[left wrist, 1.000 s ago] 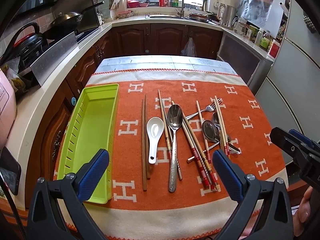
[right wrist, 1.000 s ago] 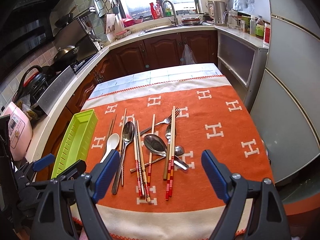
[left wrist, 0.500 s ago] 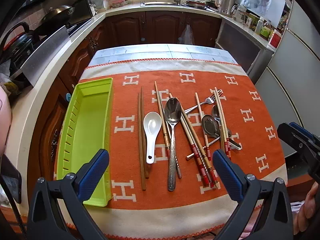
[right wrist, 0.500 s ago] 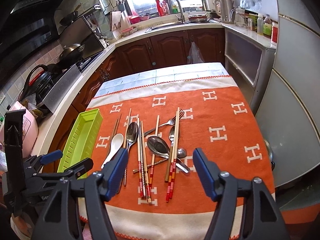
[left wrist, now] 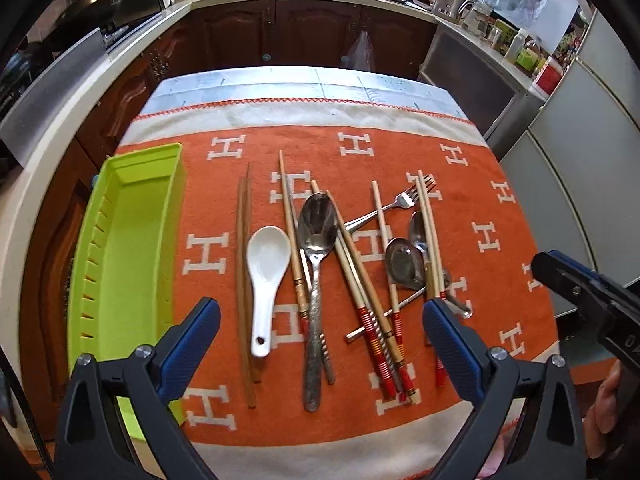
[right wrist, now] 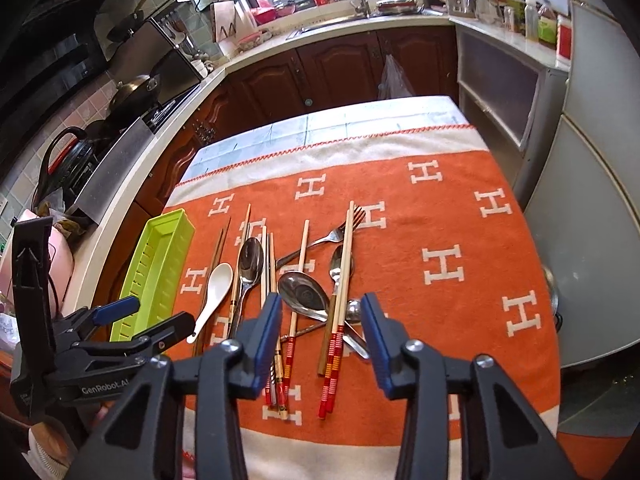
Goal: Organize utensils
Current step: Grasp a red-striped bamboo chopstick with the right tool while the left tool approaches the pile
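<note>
On the tabletop's fuzzy orange cloth (left wrist: 460, 208), a ridged lime plastic tray (left wrist: 124, 248) hugs the left edge; the left gripper (left wrist: 320, 332) gapes, the right gripper's (right wrist: 320, 320) jaws have just been narrowing, empty.

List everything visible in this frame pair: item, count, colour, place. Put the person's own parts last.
tray: one, lime green, empty, left edge of the cloth.
cloth: one, orange with white H marks, covering the table.
ceramic spoon: one, white, right of the dark chopsticks.
dark chopsticks: one pair, brown, between tray and ceramic spoon.
metal spoons: three at least, silver, in the middle pile.
fork: one, silver, far side of the pile.
pale chopsticks: several, light wood with red banded ends, crossed over the spoons.
left gripper: jaws wide open, above the pile, empty.
right gripper: jaws have just been closing, nothing clamped.
hand: partly seen, lower right.
</note>
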A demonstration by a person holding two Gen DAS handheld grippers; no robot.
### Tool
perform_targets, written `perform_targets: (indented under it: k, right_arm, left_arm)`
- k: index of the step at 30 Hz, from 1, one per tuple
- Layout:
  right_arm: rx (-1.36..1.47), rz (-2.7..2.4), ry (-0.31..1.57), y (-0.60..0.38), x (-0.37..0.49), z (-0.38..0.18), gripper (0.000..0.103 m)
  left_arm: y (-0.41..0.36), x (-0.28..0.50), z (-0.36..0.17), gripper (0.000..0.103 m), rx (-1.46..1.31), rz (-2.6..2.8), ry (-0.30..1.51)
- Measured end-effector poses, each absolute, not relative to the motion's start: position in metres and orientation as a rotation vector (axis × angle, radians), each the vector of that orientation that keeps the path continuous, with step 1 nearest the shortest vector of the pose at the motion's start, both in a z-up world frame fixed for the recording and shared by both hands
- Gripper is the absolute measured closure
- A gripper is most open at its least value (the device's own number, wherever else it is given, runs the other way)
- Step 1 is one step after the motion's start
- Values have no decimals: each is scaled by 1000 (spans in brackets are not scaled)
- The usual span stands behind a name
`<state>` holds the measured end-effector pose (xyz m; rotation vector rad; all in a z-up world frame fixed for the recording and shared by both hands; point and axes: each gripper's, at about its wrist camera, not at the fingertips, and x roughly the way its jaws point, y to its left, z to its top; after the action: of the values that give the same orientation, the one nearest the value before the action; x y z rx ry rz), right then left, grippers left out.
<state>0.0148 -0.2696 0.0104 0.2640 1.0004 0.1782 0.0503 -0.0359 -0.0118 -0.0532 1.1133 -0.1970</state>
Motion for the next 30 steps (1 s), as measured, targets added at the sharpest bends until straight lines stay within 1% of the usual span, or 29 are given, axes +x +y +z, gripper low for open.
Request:
perform_targets:
  k: [1, 3, 6, 8, 9, 11, 14, 17, 22, 25, 30]
  right_arm:
    - [268, 181, 1007, -270, 18, 8, 67]
    - [287, 190, 1025, -274, 27, 0, 70]
    - [326, 203, 1063, -280, 42, -15, 72]
    - [354, 209, 1097, -284, 52, -28, 78]
    - [371, 218, 1114, -285, 57, -36, 79]
    - [407, 237, 1161, -287, 67, -53, 84]
    - [441, 267, 1221, -286, 77, -77, 86]
    - [444, 284, 1262, -281, 83, -93, 86]
    - [441, 301, 1282, -278, 87, -104, 86]
    - [447, 313, 1279, -279, 89, -106, 93]
    - [489, 351, 1277, -287, 89, -110, 97]
  left_arm:
    - [-35, 56, -17, 4, -90, -209, 1131]
    - [-34, 63, -25, 9, -141, -230, 1161]
    - [-37, 75, -43, 25, -166, -246, 1214]
    - [-43, 79, -54, 43, -151, -256, 1245]
    - [-47, 81, -60, 46, -145, -264, 1260]
    - [-54, 82, -70, 57, -142, -286, 1282]
    - [-67, 85, -78, 66, -130, -316, 1305]
    - [-77, 86, -83, 69, -102, -337, 1310]
    - [-88, 88, -87, 69, -75, -359, 1323]
    - [-92, 90, -89, 69, -75, -364, 1328]
    - [-100, 95, -93, 69, -68, -377, 1338]
